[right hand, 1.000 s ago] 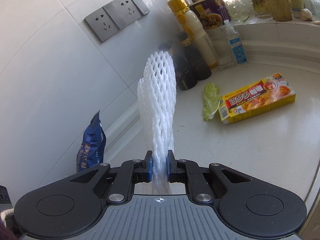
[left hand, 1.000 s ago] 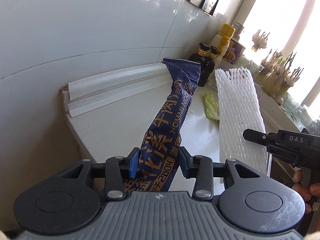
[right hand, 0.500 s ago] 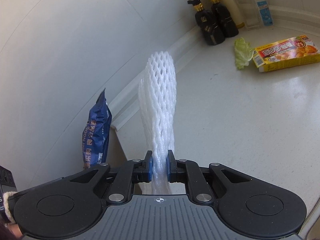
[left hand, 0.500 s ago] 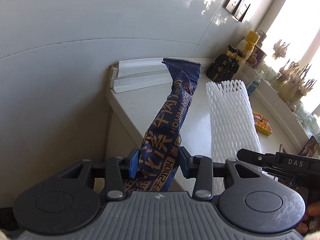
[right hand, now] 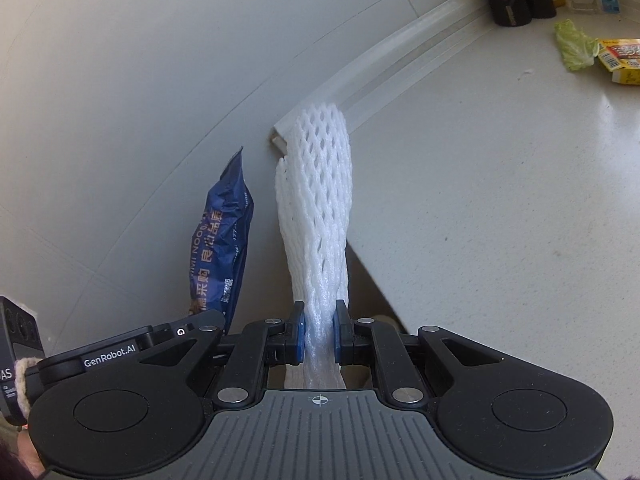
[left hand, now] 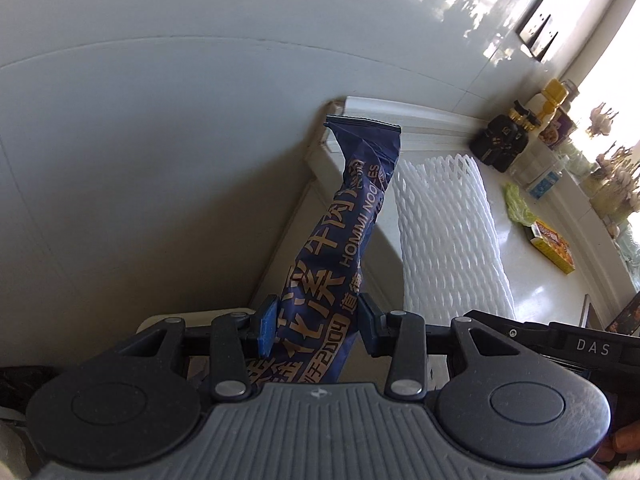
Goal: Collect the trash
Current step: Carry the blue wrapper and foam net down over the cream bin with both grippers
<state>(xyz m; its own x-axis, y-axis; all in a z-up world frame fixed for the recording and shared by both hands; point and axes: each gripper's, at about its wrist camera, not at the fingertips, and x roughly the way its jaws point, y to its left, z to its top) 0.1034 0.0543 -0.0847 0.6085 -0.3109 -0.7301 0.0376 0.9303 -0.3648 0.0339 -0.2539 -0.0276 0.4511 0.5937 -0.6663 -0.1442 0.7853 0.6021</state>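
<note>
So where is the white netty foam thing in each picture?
Left wrist view: the white foam net stands right of centre, beside the blue noodle wrapper held in the left gripper.
Right wrist view: the foam net is dead centre, pinched in the right gripper, wrapper to its left.
Shared landmark: the yellow box on the counter.

Left tool (left hand: 318,330) and right tool (right hand: 319,336) each clamped, angled downward.
</note>
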